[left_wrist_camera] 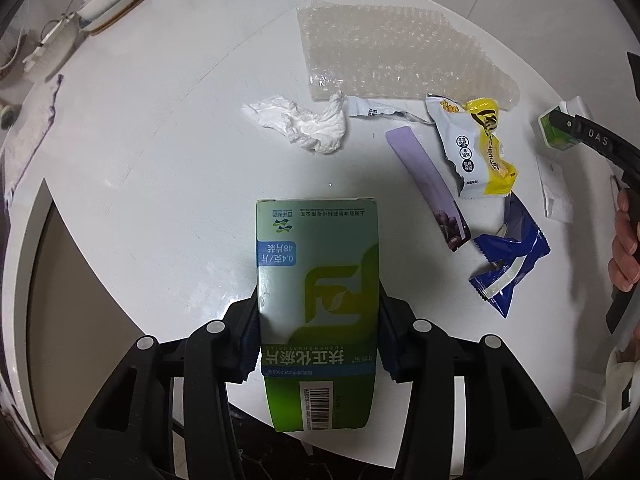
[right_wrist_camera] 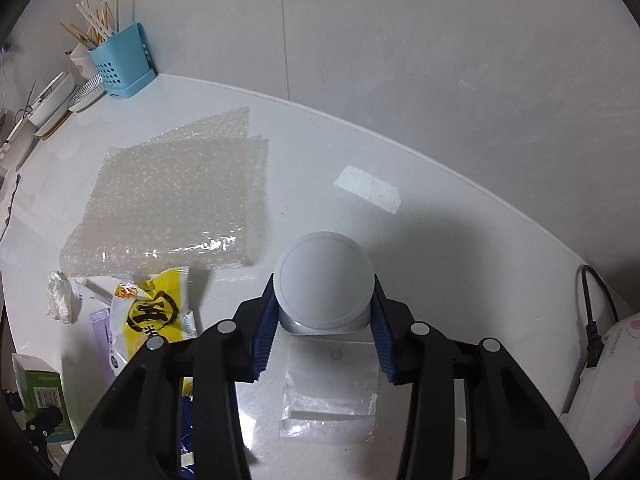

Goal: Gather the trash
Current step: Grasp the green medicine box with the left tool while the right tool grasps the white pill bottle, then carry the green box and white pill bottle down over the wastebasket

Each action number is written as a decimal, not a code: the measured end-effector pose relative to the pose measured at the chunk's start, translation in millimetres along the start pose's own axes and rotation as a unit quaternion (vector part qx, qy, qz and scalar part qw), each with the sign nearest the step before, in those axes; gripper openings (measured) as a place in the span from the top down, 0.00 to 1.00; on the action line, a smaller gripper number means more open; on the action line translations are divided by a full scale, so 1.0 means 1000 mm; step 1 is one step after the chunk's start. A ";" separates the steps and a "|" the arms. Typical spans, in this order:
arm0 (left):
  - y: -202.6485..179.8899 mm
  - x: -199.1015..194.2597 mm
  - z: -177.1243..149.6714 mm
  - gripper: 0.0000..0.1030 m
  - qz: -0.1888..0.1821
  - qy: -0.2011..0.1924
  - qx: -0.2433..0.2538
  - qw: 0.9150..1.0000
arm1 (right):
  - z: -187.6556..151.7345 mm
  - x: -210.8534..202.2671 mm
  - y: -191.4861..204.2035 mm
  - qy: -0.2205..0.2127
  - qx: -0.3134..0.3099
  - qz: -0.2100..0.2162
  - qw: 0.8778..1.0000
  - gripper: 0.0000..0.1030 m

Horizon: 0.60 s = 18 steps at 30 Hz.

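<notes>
Left gripper (left_wrist_camera: 318, 332) points straight down over the white bench (left_wrist_camera: 160, 184), jaws closed partway onto the long sides of a green medicine carton (left_wrist_camera: 318, 304); both blue pads press its side panels, and the carton looks lifted just clear of the bench. It is thin card, probably near empty, so light but easy to crush; the hold on the narrow sides near the middle seems sound. Right of the carton lies the remaining litter: crumpled tissue (left_wrist_camera: 308, 126), a purple sachet (left_wrist_camera: 430, 188), a white-and-yellow snack wrapper (left_wrist_camera: 476, 148), a blue wrapper (left_wrist_camera: 508, 264), and beyond them a sheet of bubble wrap (left_wrist_camera: 392, 60). All soft, slippery film; pinch those at a raised fold. Right gripper (right_wrist_camera: 322, 320), further right of the carton, has its jaws around a round white jar (right_wrist_camera: 324, 284), pads touching its ribbed cap. That is rigid and smooth, so best held by the ribs. A clear plastic bag (right_wrist_camera: 330, 396) lies beneath.
</notes>
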State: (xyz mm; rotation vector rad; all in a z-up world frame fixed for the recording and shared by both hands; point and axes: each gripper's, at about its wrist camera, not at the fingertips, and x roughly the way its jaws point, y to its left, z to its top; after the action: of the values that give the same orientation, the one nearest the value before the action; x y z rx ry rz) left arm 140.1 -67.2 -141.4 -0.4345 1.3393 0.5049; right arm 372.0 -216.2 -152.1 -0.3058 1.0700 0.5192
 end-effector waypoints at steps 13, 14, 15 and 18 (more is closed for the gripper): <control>0.021 -0.030 0.006 0.55 -0.021 -0.042 0.043 0.998 | -0.016 -0.063 0.016 -0.039 0.019 -0.006 0.999 0.61; 0.020 -0.031 0.007 0.55 -0.024 -0.044 0.047 0.998 | -0.018 -0.070 0.018 -0.042 0.021 -0.008 0.999 0.61; 0.022 -0.033 0.007 0.55 -0.027 -0.046 0.052 0.997 | -0.021 -0.076 0.020 -0.045 0.023 -0.010 0.999 0.61; 0.026 -0.036 0.010 0.55 -0.034 -0.050 0.071 0.996 | -0.029 -0.093 0.026 -0.047 0.036 -0.016 0.998 0.61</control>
State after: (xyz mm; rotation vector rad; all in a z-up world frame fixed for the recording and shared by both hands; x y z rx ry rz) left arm 127.9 -43.5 -104.1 -0.3318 1.2500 0.3676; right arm 300.9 -232.5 -82.2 -0.2335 0.9890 0.4606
